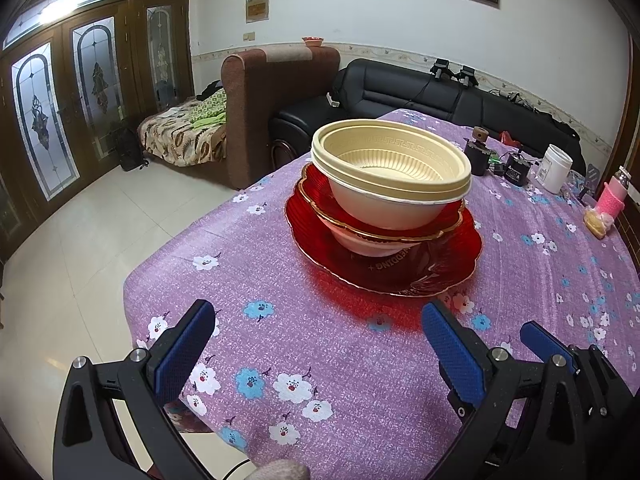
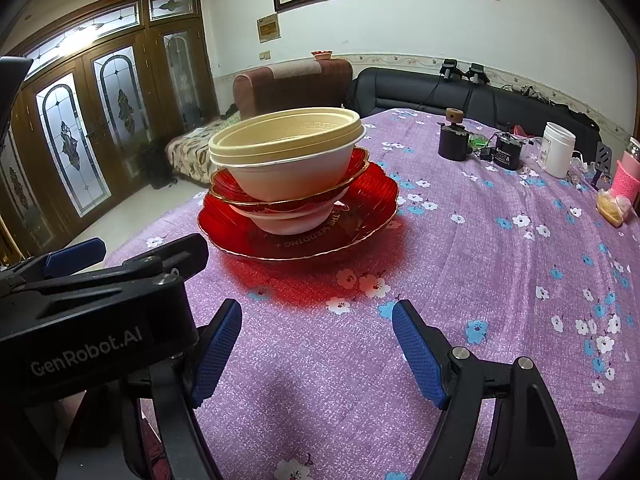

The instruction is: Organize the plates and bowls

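A mixed stack stands on the purple flowered tablecloth (image 1: pixel 320 344). At the bottom is a large red plate (image 1: pixel 440 268) (image 2: pixel 360 216). On it sits a white bowl (image 1: pixel 368 246) (image 2: pixel 288 220), then a smaller red gold-rimmed plate (image 1: pixel 320 196) (image 2: pixel 356 164), then cream bowls (image 1: pixel 392 176) (image 2: pixel 288 152) nested on top. My left gripper (image 1: pixel 316 316) is open and empty, short of the stack near the table's front edge. My right gripper (image 2: pixel 316 316) is open and empty, also short of the stack. The right gripper's finger (image 1: pixel 540 340) shows beside the left one.
At the far right of the table stand a dark jar (image 2: pixel 454 142), a black device (image 2: pixel 506 152), a white container (image 2: pixel 558 154) and a pink cup (image 2: pixel 626 180). A black sofa (image 1: pixel 420 92) and a brown armchair (image 1: pixel 276 92) stand behind the table. The table's left edge (image 1: pixel 132 280) drops to the floor.
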